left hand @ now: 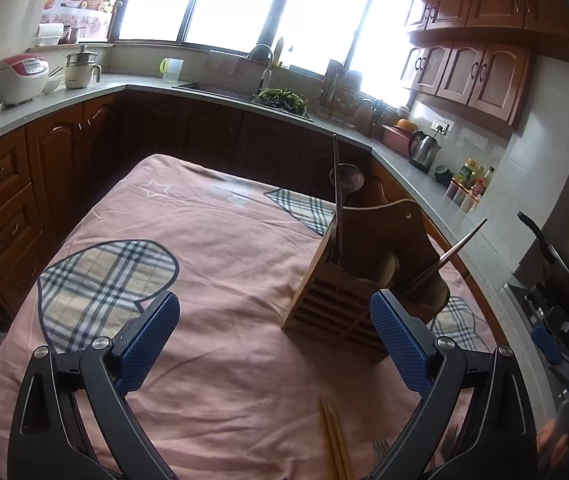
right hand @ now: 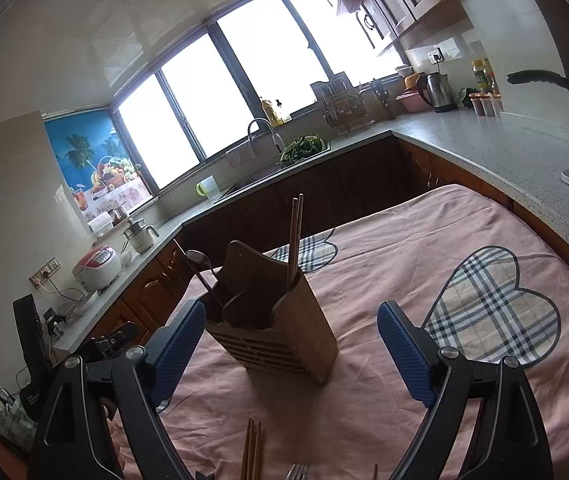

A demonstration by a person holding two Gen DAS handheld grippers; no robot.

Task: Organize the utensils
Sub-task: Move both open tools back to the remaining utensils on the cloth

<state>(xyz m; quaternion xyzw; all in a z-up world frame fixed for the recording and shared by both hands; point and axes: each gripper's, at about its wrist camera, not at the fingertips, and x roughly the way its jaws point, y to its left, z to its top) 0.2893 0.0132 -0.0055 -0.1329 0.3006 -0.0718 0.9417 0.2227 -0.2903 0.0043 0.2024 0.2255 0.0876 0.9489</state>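
A slatted wooden utensil holder point(left hand: 340, 304) point(right hand: 284, 332) stands on the pink cloth-covered table point(left hand: 220, 240) point(right hand: 396, 248). Dark chopsticks point(left hand: 337, 184) point(right hand: 294, 236) and a ladle-like spoon point(left hand: 349, 178) point(right hand: 200, 260) stick up from it, and another handle point(left hand: 458, 246) leans out to the right. Loose pale chopsticks point(left hand: 334, 440) point(right hand: 253, 454) and a fork point(left hand: 382, 450) point(right hand: 298, 472) lie on the cloth near the front edge. My left gripper point(left hand: 274, 302) is open and empty, with the holder just beyond its right finger. My right gripper point(right hand: 292, 310) is open and empty, facing the holder.
Grey counters with brown cabinets wrap round the table. A kettle point(left hand: 424, 150) and bottles point(left hand: 472, 184) stand on the right counter, a rice cooker point(left hand: 18, 78) on the left. A black pan point(left hand: 564, 268) sits on the stove at far right.
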